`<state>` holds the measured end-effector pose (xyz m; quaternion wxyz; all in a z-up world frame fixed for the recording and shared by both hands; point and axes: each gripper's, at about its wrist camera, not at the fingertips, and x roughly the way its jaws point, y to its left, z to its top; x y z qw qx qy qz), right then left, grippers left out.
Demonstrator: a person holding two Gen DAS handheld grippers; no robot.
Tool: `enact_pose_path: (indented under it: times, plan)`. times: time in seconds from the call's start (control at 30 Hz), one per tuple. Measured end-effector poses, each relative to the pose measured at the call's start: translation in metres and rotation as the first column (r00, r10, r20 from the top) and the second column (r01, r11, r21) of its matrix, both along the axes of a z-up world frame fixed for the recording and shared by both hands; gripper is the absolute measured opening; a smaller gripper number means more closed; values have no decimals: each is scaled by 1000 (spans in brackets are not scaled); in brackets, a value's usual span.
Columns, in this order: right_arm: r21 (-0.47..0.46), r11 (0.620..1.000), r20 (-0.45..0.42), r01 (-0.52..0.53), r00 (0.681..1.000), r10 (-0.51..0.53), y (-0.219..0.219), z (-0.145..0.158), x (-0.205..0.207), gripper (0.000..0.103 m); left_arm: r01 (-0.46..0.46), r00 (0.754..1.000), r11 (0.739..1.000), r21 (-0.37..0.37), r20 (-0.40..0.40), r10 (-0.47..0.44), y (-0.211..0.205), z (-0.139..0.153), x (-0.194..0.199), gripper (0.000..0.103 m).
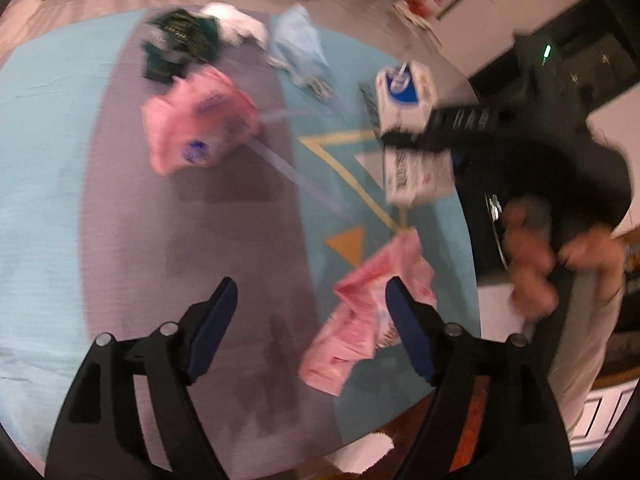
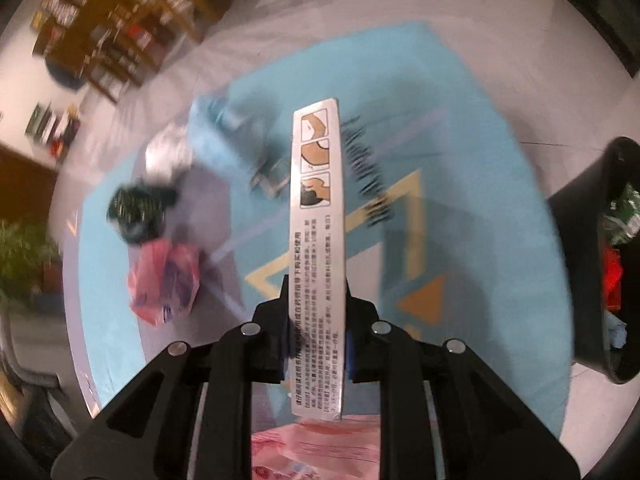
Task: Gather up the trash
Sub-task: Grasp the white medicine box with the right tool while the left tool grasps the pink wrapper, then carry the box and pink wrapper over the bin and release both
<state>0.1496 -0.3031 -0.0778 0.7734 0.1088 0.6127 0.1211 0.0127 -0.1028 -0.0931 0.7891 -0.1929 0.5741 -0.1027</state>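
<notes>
Right gripper (image 2: 316, 316) clamps a white box (image 2: 318, 216), bound for the black bin (image 2: 580, 264); left gripper (image 1: 312, 312) open, empty.

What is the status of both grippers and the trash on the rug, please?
Left gripper open, empty, beside pink wrapper. Right gripper shut on white box. Black bin at right. More wrappers on rug; nothing blocking.

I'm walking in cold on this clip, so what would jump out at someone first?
The white carton clamped in the right gripper, held above the blue rug. Next, pink wrappers: one right beside the open left gripper, another farther out. At the right wrist view's right edge stands a black bin already holding trash.
</notes>
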Motion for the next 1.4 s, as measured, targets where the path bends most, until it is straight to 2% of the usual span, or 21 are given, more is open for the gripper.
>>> enact_pose_path:
  times: [0.13, 0.23, 0.3, 0.33, 0.37, 0.47, 0.57, 0.7, 0.8, 0.87, 0.97, 1.13, 1.23, 1.4]
  plan:
    - [44, 997, 6, 63, 998, -63, -22, 11, 9, 21, 65, 998, 998, -18, -6, -65, -22, -7, 0, 80]
    - [65, 993, 5, 103, 995, -103, -35, 16, 5, 21, 100, 995, 995, -5, -6, -100, -36, -14, 1, 78]
    - [85, 989, 1, 121, 993, -122, -42, 22, 7, 21, 109, 994, 994, 6, -10, -109, -44, -20, 1, 70]
    - [95, 987, 2, 129, 992, -130, -46, 24, 7, 21, 129, 992, 992, 5, -20, -128, -49, -24, 2, 54]
    - [100, 986, 4, 134, 991, -135, -49, 28, 6, 21, 151, 988, 988, -2, -23, -151, -55, -26, 2, 43]
    - [107, 983, 13, 146, 989, -149, -59, 33, 6, 21, 167, 986, 986, 7, 20, -167, -64, -24, 2, 37]
    - [111, 982, 31, 154, 987, -158, -70, 40, 4, 21, 133, 990, 991, -7, 52, -133, -64, -15, 3, 29]
    - [110, 978, 71, 175, 981, -183, -82, 55, 1, 21, 67, 992, 997, 26, 102, -70, -56, 4, 10, 26]
    - [89, 978, 138, 187, 970, -198, -95, 71, -2, 21, 40, 988, 998, 53, 144, -47, -58, 22, 17, 25]
    - [45, 978, 197, 202, 958, -207, -104, 82, -5, 21, 31, 985, 998, 53, 169, -40, -63, 33, 26, 25]
    - [28, 970, 236, 240, 942, -240, -126, 92, -9, 21, 33, 982, 999, 30, 186, -38, -76, 48, 43, 25]
    - [30, 940, 265, 340, 904, -335, -174, 103, -18, 21, 86, 962, 995, 54, 257, -97, -128, 71, 71, 25]
    - [49, 915, 265, 401, 878, -399, -207, 107, -24, 22, 128, 957, 991, 40, 256, -134, -159, 74, 85, 25]
    - [1, 870, 270, 493, 837, -475, -251, 107, -34, 22, 215, 948, 976, 19, 238, -213, -224, 63, 101, 25]
